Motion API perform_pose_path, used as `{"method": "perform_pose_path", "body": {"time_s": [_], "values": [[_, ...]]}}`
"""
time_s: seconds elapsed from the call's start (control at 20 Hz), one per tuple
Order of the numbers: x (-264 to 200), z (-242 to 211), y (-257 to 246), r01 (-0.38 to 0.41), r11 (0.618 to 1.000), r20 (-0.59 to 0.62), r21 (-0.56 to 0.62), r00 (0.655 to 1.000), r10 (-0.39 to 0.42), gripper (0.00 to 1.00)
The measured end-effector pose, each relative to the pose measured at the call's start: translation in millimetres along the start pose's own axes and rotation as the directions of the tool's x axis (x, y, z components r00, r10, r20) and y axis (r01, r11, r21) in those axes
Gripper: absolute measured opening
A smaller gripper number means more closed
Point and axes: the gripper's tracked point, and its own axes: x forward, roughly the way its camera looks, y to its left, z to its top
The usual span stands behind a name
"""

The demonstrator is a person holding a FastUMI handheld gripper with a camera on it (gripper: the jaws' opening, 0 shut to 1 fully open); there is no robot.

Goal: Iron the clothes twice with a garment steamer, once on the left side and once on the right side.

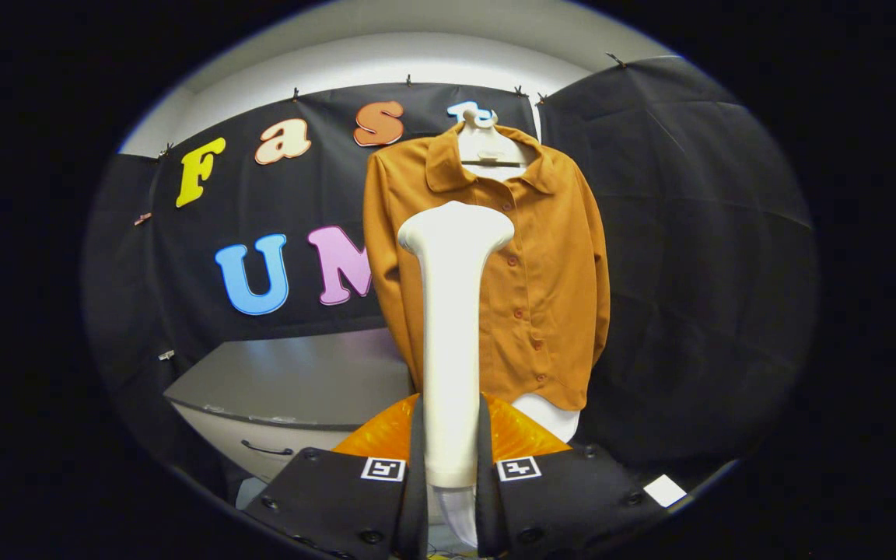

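Clamping the handle of one white garment steamer [452, 327], the gripper [452, 467] has both fingers [339, 498] pressed against the handle's lower part, one on each side. Each finger carries one square black-and-white marker on its upper face, two markers in all. Orange parts of the gripper body show just behind the fingers, left and right of the handle.

The steamer stands upright between the fingers and rises ahead of them. Its wide head is at the top, level with the chest of the shirt beyond it.

One orange-brown shirt [541, 272] hangs beyond the steamer on one white hanger [483, 140], against the black booth wall. The shirt is buttoned; a row of small buttons runs down its front, just right of the steamer. The steamer stands in front of the shirt's left half and hides part of it from this view. Whether the steamer head touches the fabric cannot be told. A white piece [549, 416] shows below the shirt's hem, on the right.

To the left of the shirt, and lower, stands one grey cabinet [300, 381] with a flat top and one dark drawer handle on its near face. One small white tag [664, 490] lies near the right finger.
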Motion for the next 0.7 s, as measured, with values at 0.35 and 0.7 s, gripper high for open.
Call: {"method": "perform_pose_path", "body": {"time_s": [0.35,0.7], "values": [[-21,58,74,-0.060,0.998,0.100,-0.029,0.993,0.063,0.28],[-28,73,138,-0.091,0.995,0.129,-0.032,0.987,0.094,0.28]]}}
